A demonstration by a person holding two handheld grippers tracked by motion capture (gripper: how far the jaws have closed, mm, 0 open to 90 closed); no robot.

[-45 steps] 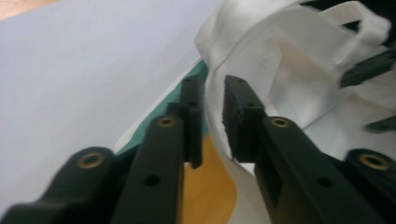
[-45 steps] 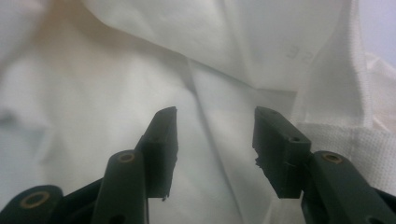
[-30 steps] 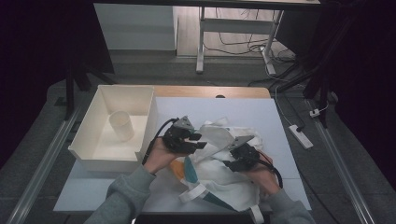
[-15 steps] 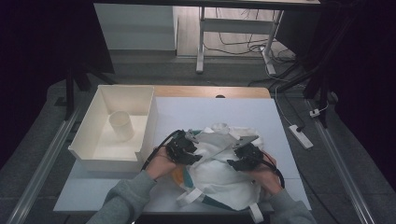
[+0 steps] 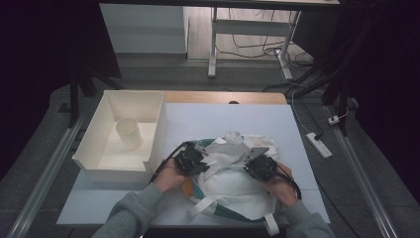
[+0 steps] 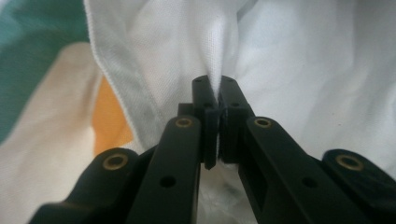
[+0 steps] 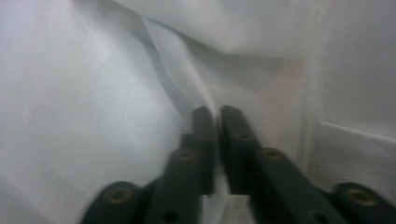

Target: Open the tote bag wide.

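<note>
White bag (image 5: 233, 178), crumpled, with teal and orange patches and white straps: lies on the white sheet (image 5: 223, 119) at the near middle of the table (image 5: 223, 97), between the person's 2 hands. Left gripper (image 5: 197, 161): at the bag's left edge, jaws just closed, pinching a raised fold of the white fabric (image 6: 219, 56) between the tips; teal and orange cloth to its left in the left gripper view. Right gripper (image 5: 253, 166): at the bag's right side, jaws just closed, clamped on a fold of the same fabric (image 7: 212, 100), which rises between the tips. White bin (image 5: 148, 134): left of the bag, just beside the left gripper, holding 1 white cup (image 5: 129, 133). Power strip (image 5: 319, 145): on the floor off the table's right edge, well apart.
</note>
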